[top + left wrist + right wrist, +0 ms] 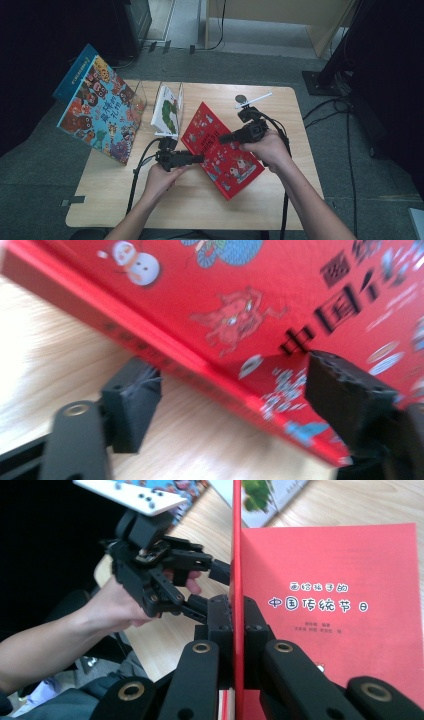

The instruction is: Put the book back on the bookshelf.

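A red picture book point(227, 160) lies at an angle in the middle of the wooden table point(200, 205). My right gripper point(223, 138) comes in from the right and is shut on the book's front cover point(236, 555), which stands edge-on between its jaws point(237, 615), raised off the red title page point(330, 605). My left gripper point(200, 159) sits at the book's left edge with its jaws wide apart. In the left gripper view the book's edge point(200, 370) runs across the gap without either pad pressing on it. The left gripper point(210, 587) hangs just beside the raised cover.
A large colourful picture book point(100, 110) leans over the table's back left corner. A white book with a green caterpillar point(167, 112) stands in a clear holder behind the red book. A small round disc point(241, 98) lies near the far edge. Cables trail off the front.
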### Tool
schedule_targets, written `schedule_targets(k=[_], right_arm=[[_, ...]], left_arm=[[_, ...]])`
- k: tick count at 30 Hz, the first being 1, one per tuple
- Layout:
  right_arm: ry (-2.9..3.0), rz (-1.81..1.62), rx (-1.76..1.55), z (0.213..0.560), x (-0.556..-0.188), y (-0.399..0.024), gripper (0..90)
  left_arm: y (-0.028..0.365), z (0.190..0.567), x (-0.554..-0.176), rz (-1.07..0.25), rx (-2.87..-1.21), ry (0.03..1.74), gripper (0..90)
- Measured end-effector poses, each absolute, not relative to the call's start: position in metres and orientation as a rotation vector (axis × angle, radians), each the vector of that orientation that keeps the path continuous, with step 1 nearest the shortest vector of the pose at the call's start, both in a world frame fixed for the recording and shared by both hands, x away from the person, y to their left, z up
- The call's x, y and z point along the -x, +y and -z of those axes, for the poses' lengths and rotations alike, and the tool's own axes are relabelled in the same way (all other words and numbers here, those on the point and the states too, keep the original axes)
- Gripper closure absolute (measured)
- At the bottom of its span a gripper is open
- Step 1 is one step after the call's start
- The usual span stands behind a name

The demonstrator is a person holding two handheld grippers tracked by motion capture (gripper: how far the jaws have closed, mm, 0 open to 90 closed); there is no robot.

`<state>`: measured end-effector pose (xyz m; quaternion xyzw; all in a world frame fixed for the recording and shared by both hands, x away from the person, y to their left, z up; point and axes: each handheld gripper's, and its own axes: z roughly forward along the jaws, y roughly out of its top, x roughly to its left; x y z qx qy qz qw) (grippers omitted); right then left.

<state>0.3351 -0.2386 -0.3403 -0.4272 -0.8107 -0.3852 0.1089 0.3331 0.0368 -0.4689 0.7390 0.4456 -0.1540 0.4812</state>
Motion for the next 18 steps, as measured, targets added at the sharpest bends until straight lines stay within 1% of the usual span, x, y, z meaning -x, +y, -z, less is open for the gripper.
schedule_targets(k=[2, 4, 6, 7, 9, 10, 12, 13, 14, 16, 18], right_arm=[[-2.359, 1.206, 1.215, 0.344, -0.331, -0.245, 88.6], [-2.338, 1.259, 1.16, 0.349, -0.327, -0.253, 89.1], [-2.304, 1.309, 1.099, 0.356, -0.323, -0.26, 89.3], [-2.29, 1.328, 1.076, 0.361, -0.321, -0.263, 89.3], [-2.273, 1.343, 1.017, 0.37, -0.318, -0.267, 89.3], [-2.287, 1.337, 0.97, 0.375, -0.317, -0.267, 89.2], [-2.348, 1.295, 0.885, 0.383, -0.315, -0.266, 88.6], [-2.379, 1.278, 0.863, 0.386, -0.315, -0.264, 86.6], [-2.402, 1.275, 0.854, 0.389, -0.315, -0.263, 84.6], [-2.427, 1.27, 0.852, 0.393, -0.318, -0.262, 77.0], [-2.451, 1.262, 0.856, 0.396, -0.322, -0.261, 70.4]], left_arm=[[0.04, 0.463, -0.331, 0.333, -1.787, 1.043, 21.3], [0.046, 0.458, -0.332, 0.367, -1.725, 0.996, 23.9], [0.05, 0.448, -0.33, 0.324, -1.734, 0.946, 27.8], [0.051, 0.444, -0.331, 0.324, -1.754, 0.919, 29.5], [0.055, 0.439, -0.331, 0.359, -1.77, 0.87, 35.3], [0.058, 0.438, -0.331, 0.393, -1.745, 0.865, 38.1], [0.066, 0.436, -0.332, 0.416, -1.693, 0.821, 47.4], [0.07, 0.432, -0.33, 0.391, -1.7, 0.774, 53.9], [0.072, 0.428, -0.329, 0.366, -1.715, 0.736, 58.4], [0.075, 0.421, -0.327, 0.35, -1.753, 0.681, 67.3], [0.075, 0.413, -0.322, 0.313, -1.8, 0.627, 73.7]])
